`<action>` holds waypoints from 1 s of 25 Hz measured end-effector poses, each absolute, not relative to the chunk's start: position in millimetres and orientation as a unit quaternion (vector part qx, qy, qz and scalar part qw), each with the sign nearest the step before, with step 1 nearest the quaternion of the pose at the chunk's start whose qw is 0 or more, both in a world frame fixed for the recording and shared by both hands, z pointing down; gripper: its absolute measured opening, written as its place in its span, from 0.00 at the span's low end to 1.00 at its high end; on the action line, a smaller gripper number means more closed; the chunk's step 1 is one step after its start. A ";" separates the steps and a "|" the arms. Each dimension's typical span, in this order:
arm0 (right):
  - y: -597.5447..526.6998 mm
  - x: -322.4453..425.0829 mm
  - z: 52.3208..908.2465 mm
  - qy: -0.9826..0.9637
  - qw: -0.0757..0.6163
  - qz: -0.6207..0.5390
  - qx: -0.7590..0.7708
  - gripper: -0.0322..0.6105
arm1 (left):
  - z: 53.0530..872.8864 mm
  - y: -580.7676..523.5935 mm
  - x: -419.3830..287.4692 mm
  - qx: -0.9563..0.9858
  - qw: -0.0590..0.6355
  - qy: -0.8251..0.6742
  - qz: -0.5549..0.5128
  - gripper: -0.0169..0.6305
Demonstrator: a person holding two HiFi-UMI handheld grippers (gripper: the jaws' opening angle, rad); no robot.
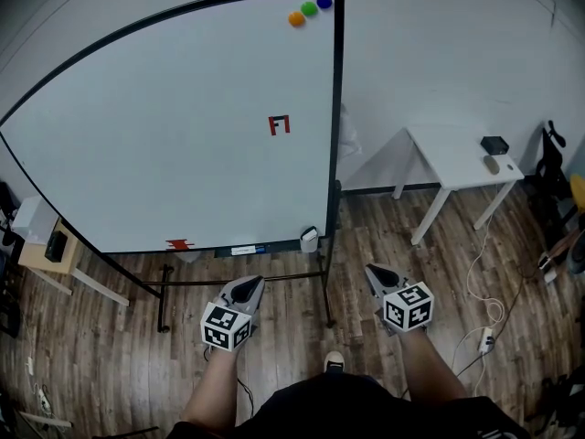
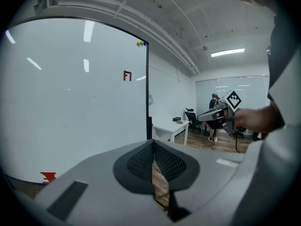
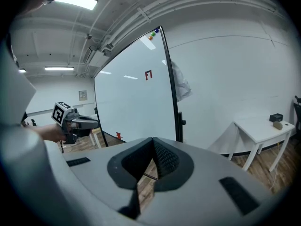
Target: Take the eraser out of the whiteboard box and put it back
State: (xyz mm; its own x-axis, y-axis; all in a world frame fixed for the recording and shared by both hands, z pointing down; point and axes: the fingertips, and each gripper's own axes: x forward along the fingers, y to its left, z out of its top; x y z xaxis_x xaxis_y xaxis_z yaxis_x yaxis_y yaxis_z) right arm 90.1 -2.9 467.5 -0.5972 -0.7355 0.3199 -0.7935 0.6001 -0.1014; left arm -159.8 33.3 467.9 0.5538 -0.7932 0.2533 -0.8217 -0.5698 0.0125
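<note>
Wood-plank floor, white wall, and a large white whiteboard on a black wheeled stand (image 1: 183, 126). The eraser itself isn't visible. My guess is it sits inside the small white box (image 1: 309, 239) at the right end of the board's bottom ledge, beside the right post, so its long axis can't be read. The box lies ahead of both grippers and between them, well apart from each and slightly above their tips, with neither clearly nearer. The left gripper (image 1: 249, 288) has its pads pressed together and holds nothing. The right gripper (image 1: 377, 273) is the same, tips meeting and empty. Only the head view shows the box. In both gripper views the gripper's own grey body covers the ledge, though each does catch the other gripper. Round orange, green and blue magnets (image 1: 309, 8) sit at the board's top corner, and a white table (image 1: 457, 158) stands off to the right.
</note>
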 end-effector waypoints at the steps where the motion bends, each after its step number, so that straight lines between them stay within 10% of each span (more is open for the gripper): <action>1: -2.8 90.0 468.5 -0.886 0.124 0.118 0.431 0.04 | 469.3 33.0 -158.8 0.879 0.066 -0.459 0.110 0.05; 25: -85.2 85.3 475.2 -0.903 0.128 0.125 0.391 0.04 | 467.8 -39.8 -141.0 0.866 0.072 -0.478 0.127 0.05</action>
